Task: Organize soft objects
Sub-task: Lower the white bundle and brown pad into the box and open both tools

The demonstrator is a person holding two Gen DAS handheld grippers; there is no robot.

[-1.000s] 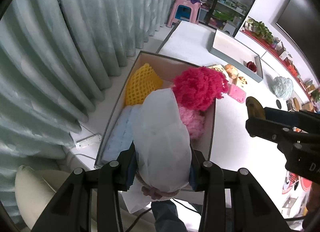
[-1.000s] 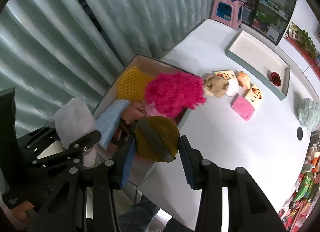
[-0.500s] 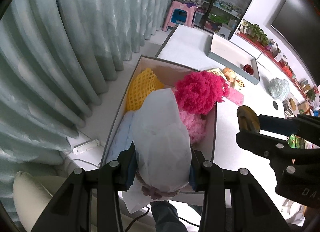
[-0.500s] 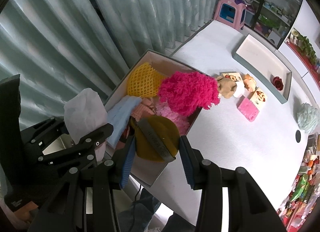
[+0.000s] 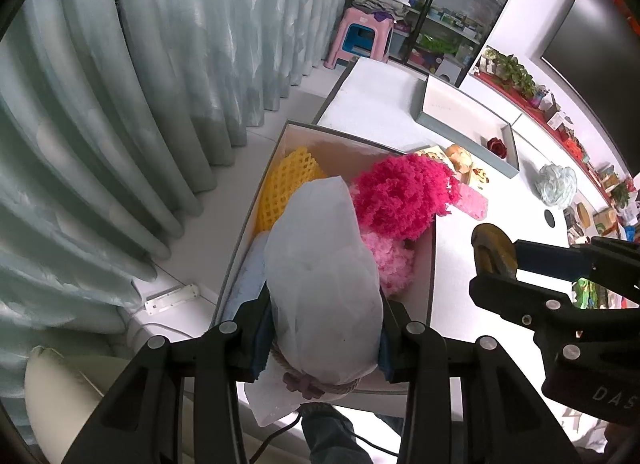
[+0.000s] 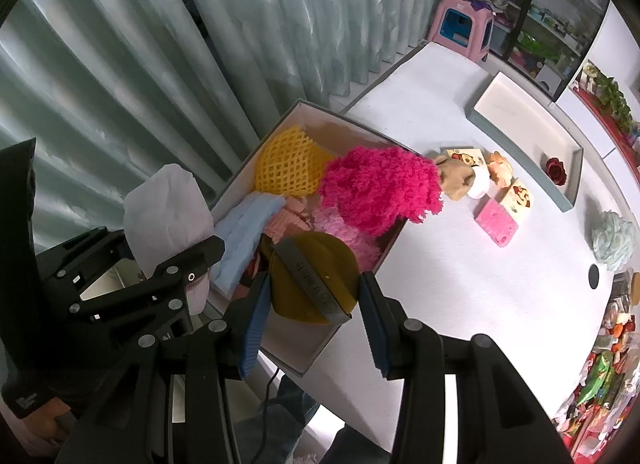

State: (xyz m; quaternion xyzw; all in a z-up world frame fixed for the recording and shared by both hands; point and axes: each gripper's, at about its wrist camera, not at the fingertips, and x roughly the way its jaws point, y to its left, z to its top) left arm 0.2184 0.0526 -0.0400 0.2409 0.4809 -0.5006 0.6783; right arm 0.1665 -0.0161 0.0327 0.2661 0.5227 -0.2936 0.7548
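storage box (image 5: 433, 264) on counter (image 6: 460, 276) below both hand-held grippers, already crowded: yellow foam net (image 6: 290, 164), magenta fluffy ball (image 6: 380, 192), blue cloth (image 6: 244, 232).
white pouch (image 5: 324, 276) clamped between pads of left hand-held gripper (image 5: 324, 334), over box; looks light, squashy, thin skin; hold at mid-body above rope tie, gentle squeeze.
mustard round pad (image 6: 316, 276) clamped edge-on in right hand-held gripper (image 6: 316, 318), over box's near corner; likely light, springy, may pop out if pinched hard.
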